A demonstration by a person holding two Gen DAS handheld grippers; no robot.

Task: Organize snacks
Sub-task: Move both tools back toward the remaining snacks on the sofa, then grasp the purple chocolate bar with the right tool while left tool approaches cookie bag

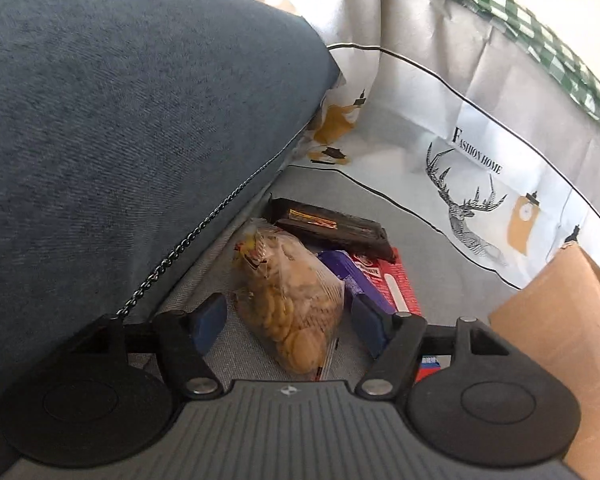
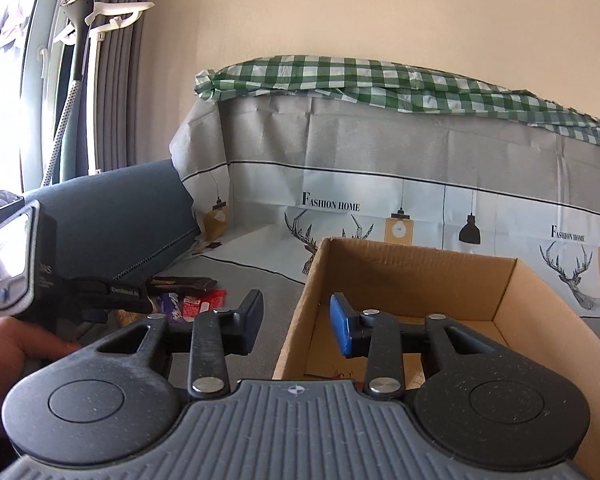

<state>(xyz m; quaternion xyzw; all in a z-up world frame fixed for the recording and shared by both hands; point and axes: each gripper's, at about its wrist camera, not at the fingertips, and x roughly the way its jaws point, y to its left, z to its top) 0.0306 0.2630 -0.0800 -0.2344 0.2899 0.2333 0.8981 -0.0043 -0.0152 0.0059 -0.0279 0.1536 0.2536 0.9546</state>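
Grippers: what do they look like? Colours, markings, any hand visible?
Both alike: left gripper and right gripper have black linkage arms with silver pivot screws, blue finger pads, grey ribbed bodies and round black discs. A bare hand shows beside the right one.

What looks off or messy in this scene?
Snacks are heaped against the blue cushion: the cookie bag lies on its side, the dark bar lies over the red box. Nothing spilled or torn.

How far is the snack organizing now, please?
Little looks done: the cardboard box shows almost no contents. In hand: the open left tongs straddle the cracker bag; the right tongs are open and hold nothing. Left: the dark bar, purple pack and red box.
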